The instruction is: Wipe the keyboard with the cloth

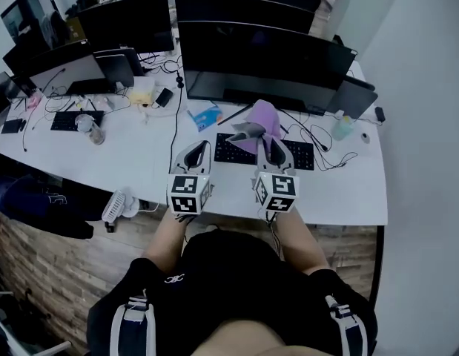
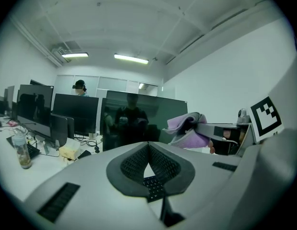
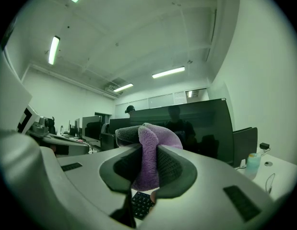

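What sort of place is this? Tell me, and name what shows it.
Most likely an open-plan office: rows of large dark monitors stand on a long white desk, with a keyboard and cables before them, and strip lights run along the ceiling.

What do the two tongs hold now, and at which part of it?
The right tongs pinch the cloth at a bunched fold, with cloth showing above and below the jaws. The left tongs are shut and empty.
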`<state>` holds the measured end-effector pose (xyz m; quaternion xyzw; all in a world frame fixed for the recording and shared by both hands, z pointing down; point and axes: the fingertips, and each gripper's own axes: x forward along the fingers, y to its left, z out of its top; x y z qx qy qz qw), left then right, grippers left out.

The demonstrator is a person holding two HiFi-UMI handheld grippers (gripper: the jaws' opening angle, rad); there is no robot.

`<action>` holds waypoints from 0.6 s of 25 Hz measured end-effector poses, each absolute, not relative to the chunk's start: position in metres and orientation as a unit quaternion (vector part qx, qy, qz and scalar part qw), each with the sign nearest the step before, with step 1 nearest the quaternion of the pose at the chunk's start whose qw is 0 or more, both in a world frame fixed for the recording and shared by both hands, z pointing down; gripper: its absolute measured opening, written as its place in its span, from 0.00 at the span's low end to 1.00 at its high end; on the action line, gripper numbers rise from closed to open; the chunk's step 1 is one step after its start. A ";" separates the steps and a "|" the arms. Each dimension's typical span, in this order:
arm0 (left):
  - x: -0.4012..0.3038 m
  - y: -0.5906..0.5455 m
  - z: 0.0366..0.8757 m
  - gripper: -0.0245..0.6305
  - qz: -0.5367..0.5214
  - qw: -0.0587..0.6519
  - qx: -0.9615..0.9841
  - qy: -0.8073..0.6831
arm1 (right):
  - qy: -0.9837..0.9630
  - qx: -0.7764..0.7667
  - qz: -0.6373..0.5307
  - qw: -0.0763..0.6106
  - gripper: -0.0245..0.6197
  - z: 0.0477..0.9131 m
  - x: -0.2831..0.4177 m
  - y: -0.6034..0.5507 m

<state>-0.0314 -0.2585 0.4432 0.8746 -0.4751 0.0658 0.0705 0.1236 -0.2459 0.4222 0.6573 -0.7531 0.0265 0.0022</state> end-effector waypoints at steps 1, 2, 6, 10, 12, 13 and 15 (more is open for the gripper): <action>-0.037 -0.270 0.443 0.05 0.064 0.071 0.874 -0.476 | -0.753 0.658 0.028 0.005 0.18 0.425 0.119 -0.258; -0.042 -0.281 0.444 0.06 0.063 0.071 0.874 -0.476 | -0.752 0.658 0.030 0.008 0.18 0.428 0.115 -0.269; -0.063 -0.317 0.451 0.05 0.063 0.074 0.874 -0.476 | -0.751 0.659 0.037 0.022 0.18 0.443 0.098 -0.307; -0.074 -0.340 0.461 0.06 0.069 0.088 0.869 -0.482 | -0.757 0.650 0.053 0.040 0.18 0.466 0.086 -0.334; -0.073 -0.346 0.465 0.06 0.072 0.088 0.866 -0.486 | -0.760 0.645 0.063 0.053 0.18 0.481 0.085 -0.346; -0.073 -0.349 0.467 0.05 0.074 0.090 0.864 -0.489 | -0.760 0.643 0.070 0.062 0.18 0.489 0.085 -0.353; -0.074 -0.350 0.473 0.06 0.077 0.100 0.861 -0.492 | -0.762 0.636 0.084 0.082 0.18 0.508 0.082 -0.365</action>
